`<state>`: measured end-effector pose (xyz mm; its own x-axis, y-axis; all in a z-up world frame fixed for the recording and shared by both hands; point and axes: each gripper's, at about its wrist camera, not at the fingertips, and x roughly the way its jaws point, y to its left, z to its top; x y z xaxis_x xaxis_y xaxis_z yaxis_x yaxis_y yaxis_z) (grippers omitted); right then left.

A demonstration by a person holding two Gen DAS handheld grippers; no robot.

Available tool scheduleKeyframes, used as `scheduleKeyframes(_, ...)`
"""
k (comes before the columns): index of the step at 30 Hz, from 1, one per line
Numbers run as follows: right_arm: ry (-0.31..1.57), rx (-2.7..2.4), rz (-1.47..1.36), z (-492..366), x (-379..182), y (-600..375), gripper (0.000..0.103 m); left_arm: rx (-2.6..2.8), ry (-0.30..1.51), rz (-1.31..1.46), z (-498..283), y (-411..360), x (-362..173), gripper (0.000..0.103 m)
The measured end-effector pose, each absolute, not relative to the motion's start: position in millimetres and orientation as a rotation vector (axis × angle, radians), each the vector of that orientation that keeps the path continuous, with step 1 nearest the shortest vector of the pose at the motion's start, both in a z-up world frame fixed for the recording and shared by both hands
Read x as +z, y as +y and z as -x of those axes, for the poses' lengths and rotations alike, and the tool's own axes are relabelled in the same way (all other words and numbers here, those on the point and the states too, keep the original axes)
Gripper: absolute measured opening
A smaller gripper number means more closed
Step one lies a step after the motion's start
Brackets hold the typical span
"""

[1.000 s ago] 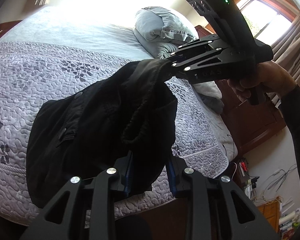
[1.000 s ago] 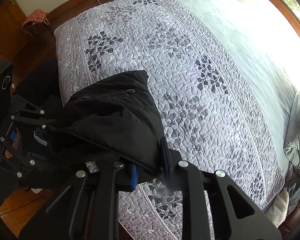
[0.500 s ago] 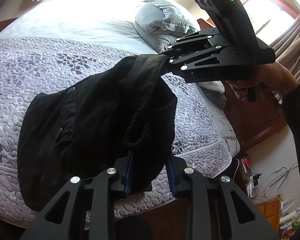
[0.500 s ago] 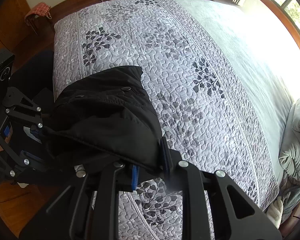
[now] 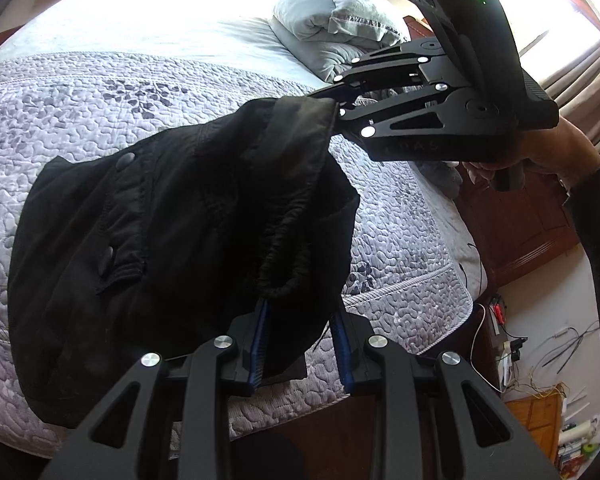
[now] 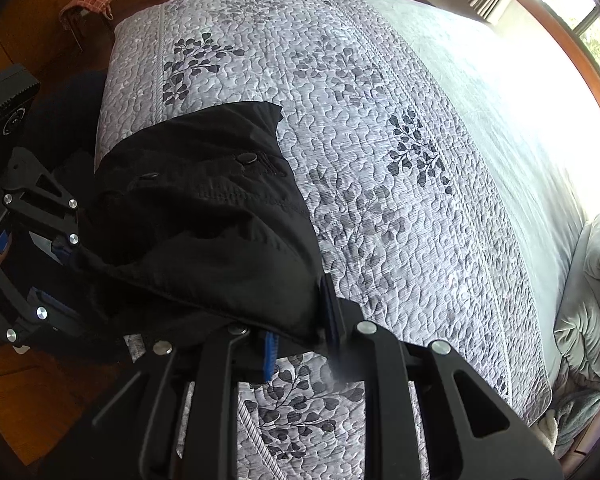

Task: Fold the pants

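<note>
Black pants (image 5: 172,224) hang bunched between my two grippers above the near edge of the bed. My left gripper (image 5: 300,320) is shut on one part of the waistband, the cloth filling the gap between its blue pads. My right gripper (image 5: 336,106) is shut on the other end, up and to the right in the left wrist view. In the right wrist view the pants (image 6: 204,232) drape over my right gripper (image 6: 300,332), and the left gripper (image 6: 56,256) holds them at the far left. The lower part of the pants trails onto the quilt.
The bed has a grey quilted cover with leaf prints (image 6: 400,200) and a pale blanket beyond. Grey pillows (image 5: 340,36) lie at the head. A wooden nightstand (image 5: 520,224) and cables stand to the right. A stool with a red cloth (image 6: 86,2) stands on the wooden floor.
Both grippers have carried the pants a little further over the bed. The right gripper has risen and moved slightly away from the left. Both grips are unchanged.
</note>
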<state>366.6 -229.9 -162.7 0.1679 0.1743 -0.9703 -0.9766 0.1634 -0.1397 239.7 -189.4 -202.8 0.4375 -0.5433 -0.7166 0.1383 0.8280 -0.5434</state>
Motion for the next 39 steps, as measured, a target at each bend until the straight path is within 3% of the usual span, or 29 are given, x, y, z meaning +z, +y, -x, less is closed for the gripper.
scheduleKeyframes(18,0.969,1.083,1.116,-374.4,-223.4,-257.9,0.018,-0.437,1.18,0.417,-261.1,-222.1,-253.1,0.021)
scheduleKeyframes(31,0.98,1.093,1.079,-373.3,-263.6,-276.9,0.019,-0.415,1.27,0.41,-267.2,-232.5,-294.5,0.022)
scheduleKeyframes(35,0.969,1.06,1.074,-375.8,-271.1,-283.2,0.03,-0.41,1.28,0.407,-267.7,-238.6,-300.8,0.022)
scheduleKeyframes(39,0.975,1.054,1.036,-376.8,-274.8,-290.1,0.03,-0.407,1.289,0.405,-268.4,-245.1,-305.2,0.022)
